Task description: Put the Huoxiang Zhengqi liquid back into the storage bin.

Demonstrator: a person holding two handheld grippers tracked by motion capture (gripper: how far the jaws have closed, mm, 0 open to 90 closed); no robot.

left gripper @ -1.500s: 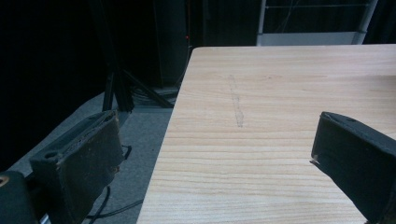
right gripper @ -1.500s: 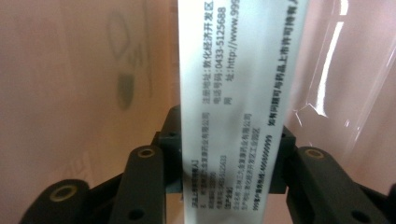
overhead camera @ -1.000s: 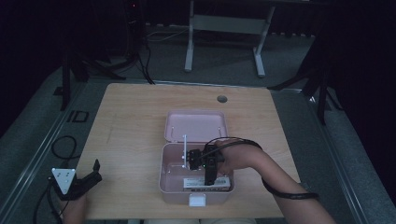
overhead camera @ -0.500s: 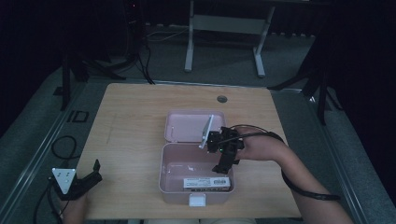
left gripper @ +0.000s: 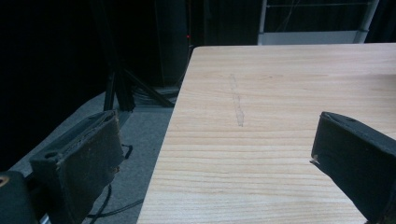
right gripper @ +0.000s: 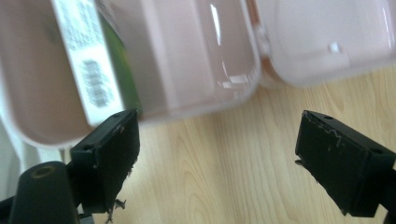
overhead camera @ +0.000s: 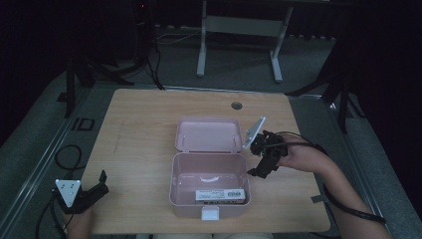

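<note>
From the high view I see my right gripper (overhead camera: 260, 158) hanging over bare desk (overhead camera: 144, 129) just off the right wall of the pink box (overhead camera: 209, 177), with nothing between its jaws. They have just been opening and now stand wide apart. The box sits open, its lid (overhead camera: 208, 134) laid back flat on the desk, up and to the left of that gripper. Inside the tray, against the wall nearest me, lies a small white labelled packet (overhead camera: 220, 194), a short way below and left of the right gripper and clear of it. My left gripper (overhead camera: 92, 191) rests at the near left corner of the desk, well apart from the box, which lies far off to its right.

In the left gripper view, the two black jaws are spread wide with plain wood grain of the desk (left gripper: 280, 116) ahead of them and nothing held; the desk's edge and the dark floor fall away beside the left-hand jaw.

In the right gripper view, the jaws are again wide and empty over wood. Just beyond their tips runs the rounded wall of the pink box (right gripper: 187, 70), and the packet (right gripper: 86, 65) with its barcode sits inside, above the left-hand jaw. The lid (right gripper: 327, 42) lies beyond the right-hand jaw.
</note>
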